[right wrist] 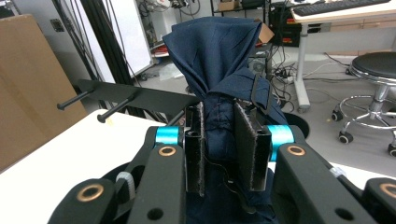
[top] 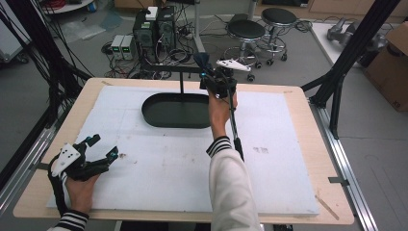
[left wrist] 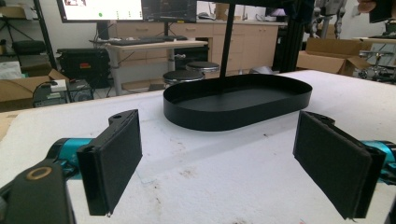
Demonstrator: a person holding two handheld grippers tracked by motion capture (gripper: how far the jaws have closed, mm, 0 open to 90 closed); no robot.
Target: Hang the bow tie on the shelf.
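My right gripper [top: 209, 73] is held up over the far side of the table, beyond the black oval tray [top: 159, 118]. In the right gripper view its jaws [right wrist: 222, 122] are shut on a dark blue cloth [right wrist: 217, 56], which bunches up above the pads and hangs down below them. A black rack bar with two pegs [right wrist: 122, 100] stands just behind and to the left of the cloth. My left gripper [top: 105, 146] rests low at the near left corner of the white mat, open with nothing between its pads [left wrist: 112, 156]. The tray [left wrist: 280, 95] lies ahead of it.
A thin black post [top: 182, 83] rises from the tray's far side to a crossbar. The white mat [top: 159, 178] covers most of the wooden table. Stools [top: 246, 32], computers and cables stand on the floor beyond the far edge. A black frame leg [top: 337, 91] stands at the right.
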